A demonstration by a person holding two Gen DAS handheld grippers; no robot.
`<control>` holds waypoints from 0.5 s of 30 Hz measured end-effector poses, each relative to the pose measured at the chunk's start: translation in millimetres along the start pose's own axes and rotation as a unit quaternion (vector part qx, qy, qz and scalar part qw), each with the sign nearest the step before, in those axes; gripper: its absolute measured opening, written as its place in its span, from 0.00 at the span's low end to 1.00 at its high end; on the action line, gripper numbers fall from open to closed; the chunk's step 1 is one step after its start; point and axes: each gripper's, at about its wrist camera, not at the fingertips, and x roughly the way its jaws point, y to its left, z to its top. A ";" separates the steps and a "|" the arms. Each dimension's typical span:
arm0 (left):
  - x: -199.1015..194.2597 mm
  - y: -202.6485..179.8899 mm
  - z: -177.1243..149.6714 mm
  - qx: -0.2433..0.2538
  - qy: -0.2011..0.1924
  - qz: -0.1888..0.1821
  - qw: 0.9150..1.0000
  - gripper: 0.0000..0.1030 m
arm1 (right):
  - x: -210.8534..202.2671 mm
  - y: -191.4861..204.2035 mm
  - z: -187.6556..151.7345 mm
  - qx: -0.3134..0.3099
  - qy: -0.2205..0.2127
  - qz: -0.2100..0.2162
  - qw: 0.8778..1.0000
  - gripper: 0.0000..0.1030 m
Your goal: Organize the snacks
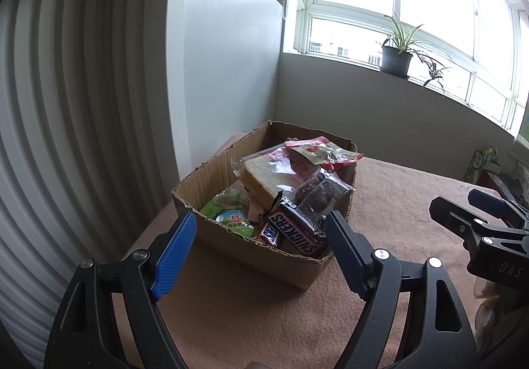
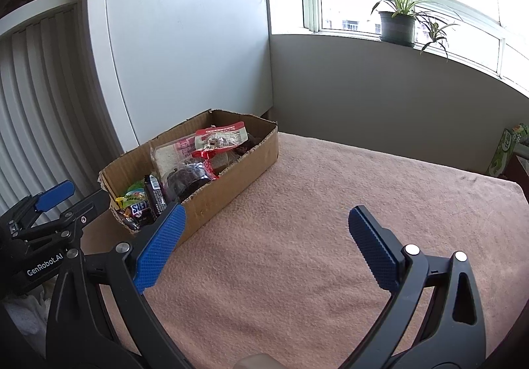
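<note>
Left gripper (image 1: 261, 250) jaws apart, empty, right gripper (image 2: 267, 246) likewise over bare pink cloth (image 2: 330, 236), cardboard box (image 2: 228, 193) of snacks near cloth's left edge, long axis running near-left to far-right, Snickers bar (image 1: 294, 231) at near end, wall behind.

Plain brown cardboard box (image 1: 264, 256) on a peachy-pink towel (image 2: 330, 236). Inside: a dark brown Snickers bar (image 1: 294, 230) with white lettering, a red-and-clear packet (image 2: 220, 141), and some bright green wrappers (image 1: 231, 220). Gripper pads (image 2: 158, 250) are blue with a fine cross-hatch texture.
</note>
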 end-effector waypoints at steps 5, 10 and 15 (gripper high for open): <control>0.6 -0.8 -0.6 0.002 0.000 0.001 1.000 0.78 | 0.9 1.1 -1.0 -0.002 0.003 0.000 1.000 0.98; -1.3 -0.9 -0.8 0.003 -0.003 0.004 1.000 0.78 | -0.6 4.3 -0.8 -0.007 -0.001 -0.007 1.000 0.98; 2.0 -2.0 -1.5 0.003 0.000 0.009 1.000 0.78 | 1.1 5.0 -2.1 -0.008 -0.001 -0.015 1.000 0.98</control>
